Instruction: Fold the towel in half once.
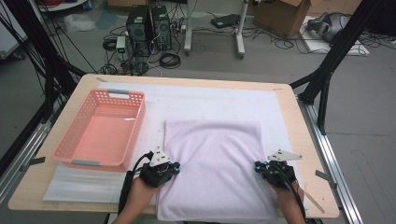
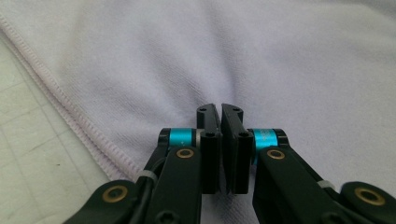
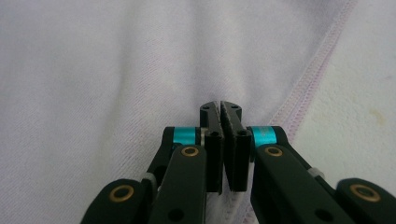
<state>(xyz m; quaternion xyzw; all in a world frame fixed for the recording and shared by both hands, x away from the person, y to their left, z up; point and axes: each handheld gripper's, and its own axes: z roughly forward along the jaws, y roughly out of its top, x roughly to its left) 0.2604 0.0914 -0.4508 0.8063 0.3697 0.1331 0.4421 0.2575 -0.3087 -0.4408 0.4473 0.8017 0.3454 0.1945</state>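
High view shows a pale lilac towel (image 1: 215, 168) lying flat on the white mat (image 1: 224, 100) of the wooden table (image 1: 303, 140), just to the right of a pink plastic basket (image 1: 100, 128), with the left gripper (image 1: 161, 169) at the towel's left edge and the right gripper (image 1: 275, 171) at its right edge. Left gripper view has the left gripper (image 2: 220, 112) with its jaws pressed together, towel fabric puckered at their tips near the stitched hem (image 2: 70, 116). Right gripper view has the right gripper (image 3: 221, 109) likewise closed, its jaws pinching the cloth just inside the hem.
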